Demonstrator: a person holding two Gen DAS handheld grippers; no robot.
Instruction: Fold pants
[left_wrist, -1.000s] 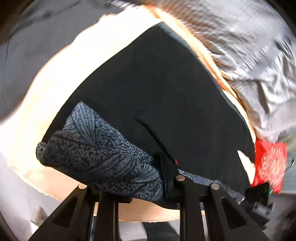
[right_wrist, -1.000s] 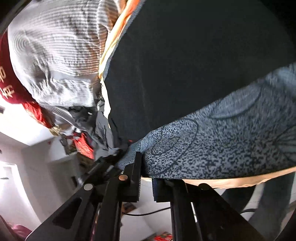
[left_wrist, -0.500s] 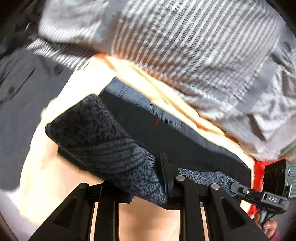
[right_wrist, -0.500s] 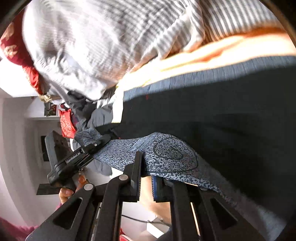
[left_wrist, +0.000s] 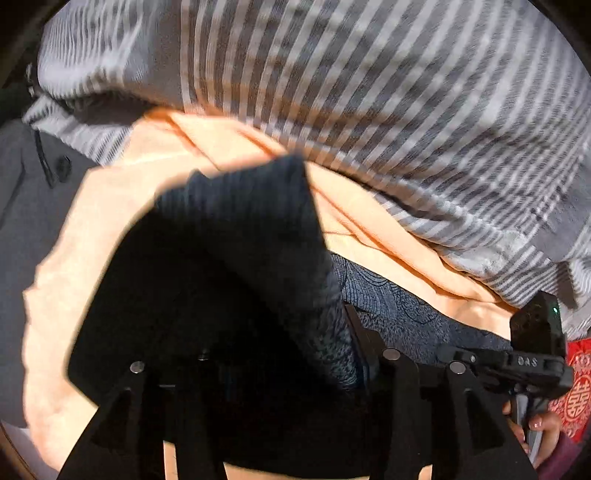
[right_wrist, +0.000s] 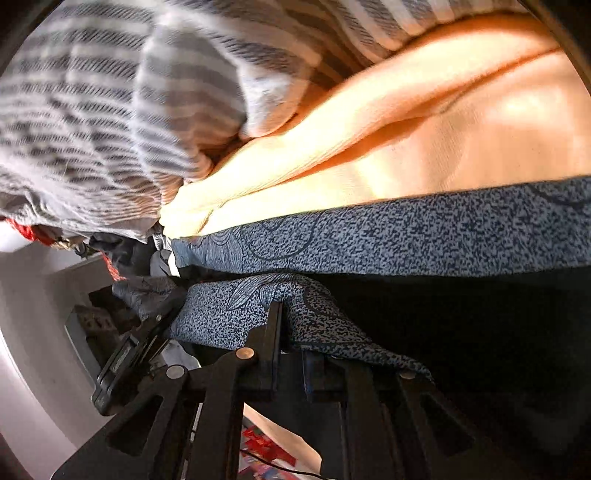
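One fold nearly laid: pants (right_wrist: 388, 229) lie on peach sheet (right_wrist: 461, 140). Left gripper (left_wrist: 266, 354) jaws just opening, cloth between. Right gripper (right_wrist: 291, 332) clamps hem; release, more folds prob. remain.

- I'm working on a bed with a peach-orange sheet (left_wrist: 110, 206), a bit wrinkled and creased near the far side, sunlit in my right wrist view (right_wrist: 461, 122).
- Right on it are the pants (right_wrist: 406, 232): dark with a blue speckled, leaf-like print, folded over so a plain black side (left_wrist: 207, 280) faces up.
- A grey-and-white striped blanket (left_wrist: 369, 92) is bunched up along the far edge, touching the sheet just past the pants.
- A grey garment with a button (left_wrist: 22, 206) lies off to the left of the sheet.
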